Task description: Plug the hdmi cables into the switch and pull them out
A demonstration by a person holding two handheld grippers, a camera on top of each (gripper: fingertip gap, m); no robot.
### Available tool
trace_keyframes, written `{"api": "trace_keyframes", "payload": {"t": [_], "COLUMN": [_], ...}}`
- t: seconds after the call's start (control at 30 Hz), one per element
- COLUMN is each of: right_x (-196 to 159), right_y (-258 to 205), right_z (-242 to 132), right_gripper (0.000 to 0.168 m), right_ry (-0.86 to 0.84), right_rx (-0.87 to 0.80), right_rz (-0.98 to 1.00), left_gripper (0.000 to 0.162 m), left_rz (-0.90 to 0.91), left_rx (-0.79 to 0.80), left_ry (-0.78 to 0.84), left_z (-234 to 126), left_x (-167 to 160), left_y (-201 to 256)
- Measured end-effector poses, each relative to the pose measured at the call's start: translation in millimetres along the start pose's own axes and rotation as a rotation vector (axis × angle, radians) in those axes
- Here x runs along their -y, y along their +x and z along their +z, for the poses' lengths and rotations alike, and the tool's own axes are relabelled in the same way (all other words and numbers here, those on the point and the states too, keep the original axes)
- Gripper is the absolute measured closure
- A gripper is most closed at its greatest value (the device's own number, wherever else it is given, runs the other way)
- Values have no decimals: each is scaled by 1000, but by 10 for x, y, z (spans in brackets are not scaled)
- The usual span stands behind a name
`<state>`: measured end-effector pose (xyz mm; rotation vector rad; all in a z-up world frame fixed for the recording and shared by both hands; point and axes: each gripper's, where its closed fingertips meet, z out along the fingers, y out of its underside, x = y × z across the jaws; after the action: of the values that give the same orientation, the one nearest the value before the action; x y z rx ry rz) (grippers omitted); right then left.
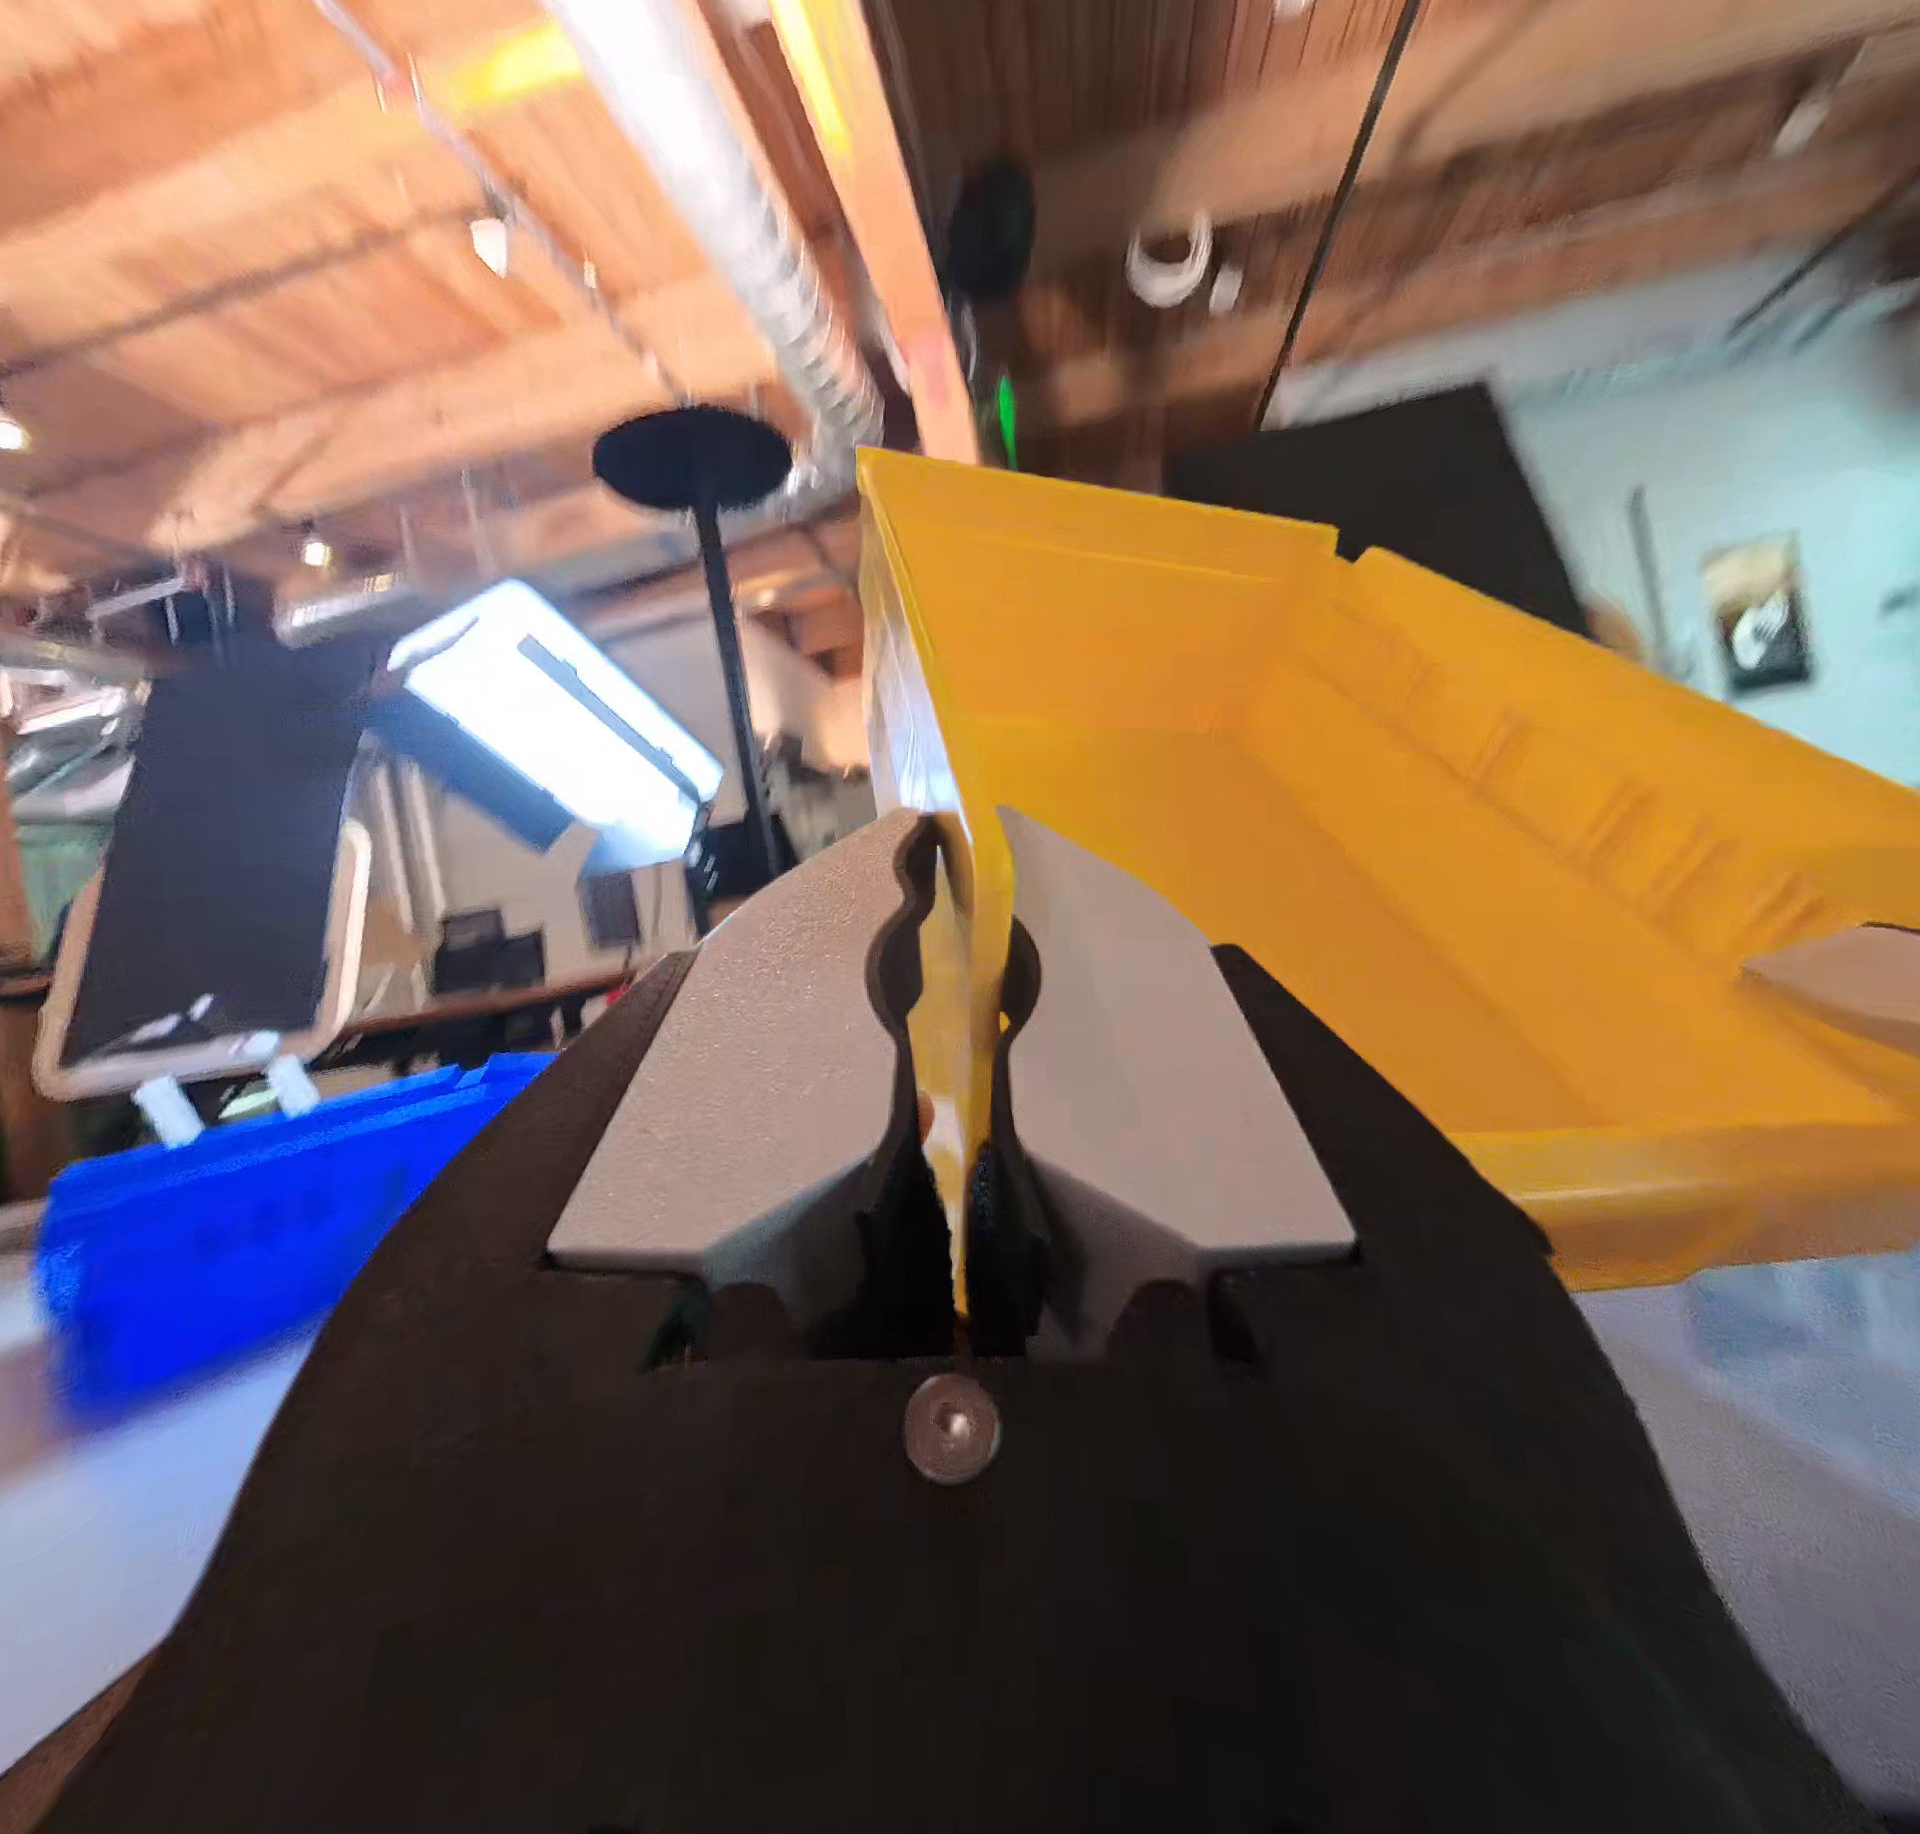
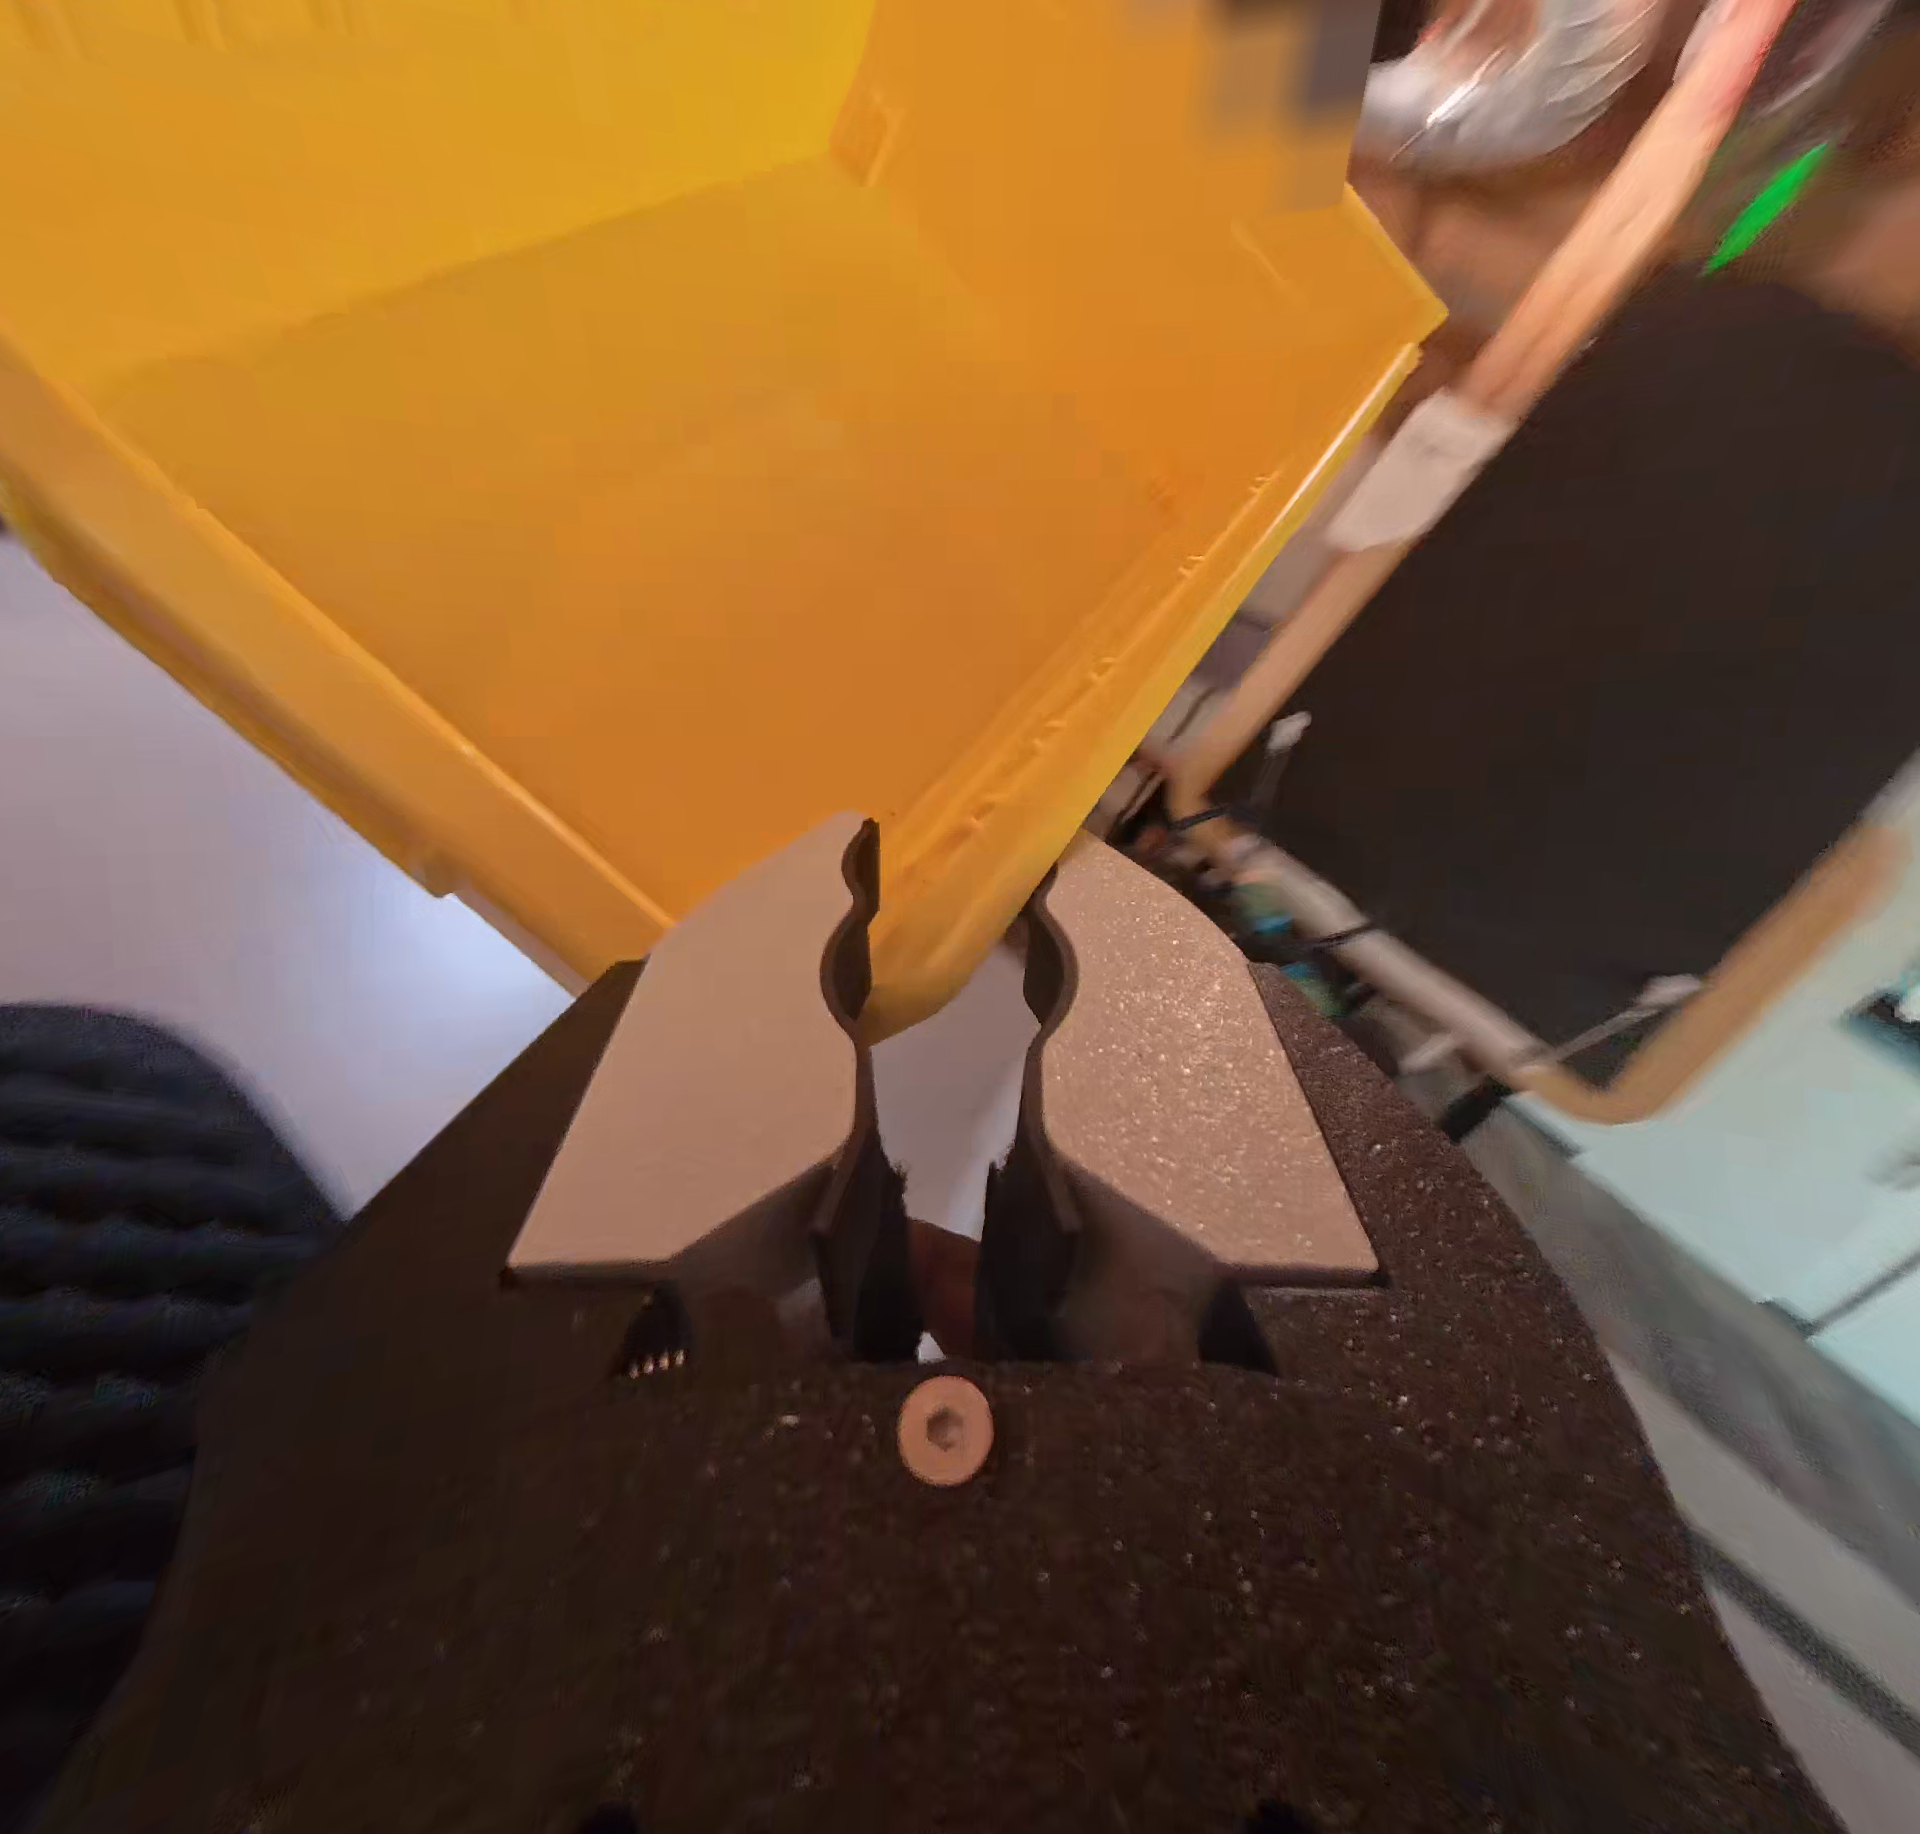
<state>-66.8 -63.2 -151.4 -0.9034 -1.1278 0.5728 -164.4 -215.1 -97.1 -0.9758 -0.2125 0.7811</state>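
Fingers of the left gripper (image 1: 961, 849) pinch the thin wall of a yellow bin (image 1: 1351, 849), which tilts up ahead and to their right. The right gripper (image 2: 961, 870) has its fingers narrowed on the same bin's rim corner (image 2: 935, 963); whether both pads press is unclear. Neither HDMI cables nor switch show in either view. A blue bin (image 1: 239, 1213) sits left of the left fingers. Judging by looks, the yellow bin is light, stiff and smooth; its rim is the surest hold.
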Motion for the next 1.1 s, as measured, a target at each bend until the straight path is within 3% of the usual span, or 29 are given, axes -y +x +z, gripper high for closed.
{"api": "trace_keyframes", "payload": {"t": [0.17,0.3,0.5,0.67,0.83,0.93,1.1], "right_x": [209,-97,-747,-1529,-2298,-2556,-2792], "right_y": [1204,1993,2892,3223,3246,3222,3367], "right_z": [-768,-1454,-2324,-2799,-3050,-3137,-3336], "right_gripper": [154,154,154,154,154,154,150], "right_ry": [157,11,-261,-444,-573,-613,-680], "right_rx": [-349,-501,-589,-601,-584,-572,-716], "right_rz": [-57,-103,-57,93,256,287,333], "left_gripper": [151,150,149,145,141,138,114], "left_rz": [-176,-279,-291,-236,-82,-18,147], "left_rx": [-160,-309,-520,-702,-831,-892,-1151], "left_ry": [182,164,-11,-184,-337,-394,-543], "left_z": [208,408,551,488,335,204,-284], "left_x": [506,645,652,407,18,-165,-524], "left_y": [1060,2089,3536,4465,5045,5212,5427]}}
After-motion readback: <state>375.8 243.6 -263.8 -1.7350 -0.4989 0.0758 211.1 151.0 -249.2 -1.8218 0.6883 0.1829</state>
